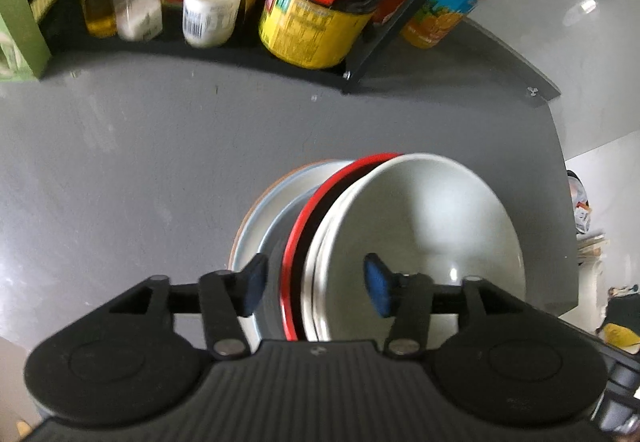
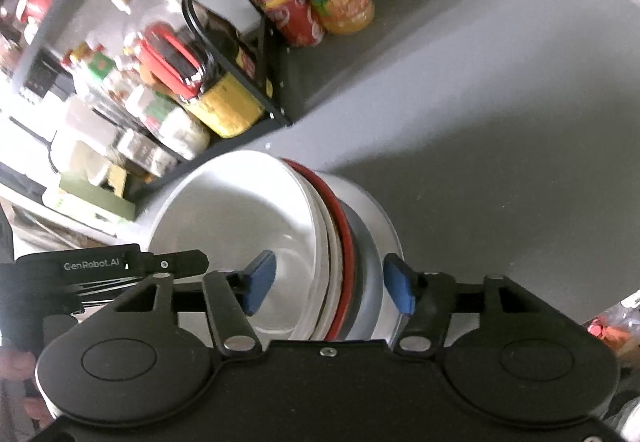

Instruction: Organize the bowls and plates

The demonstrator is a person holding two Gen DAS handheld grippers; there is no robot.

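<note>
At the upper left of the left wrist view, a rack of bottles [image 1: 208, 1] stands at the back of the grey table [image 1: 120, 161]. Lower centre, the nested stack of bowls [image 1: 400, 234] sits tilted, straddled by the left gripper [image 1: 316, 286] and right gripper [image 2: 330, 286], both with fingers spread and gripping nothing. Closing unevenly could slide the inner white bowl [image 2: 240, 217] out of the red-rimmed bowl [image 2: 344, 226], or tip the stack.

The left gripper [image 1: 316, 284] points forward and down, its blue-padded fingers [image 1: 378, 286] spread wide apart. The right gripper [image 2: 330, 284] is likewise agape, both jaws level.
</note>
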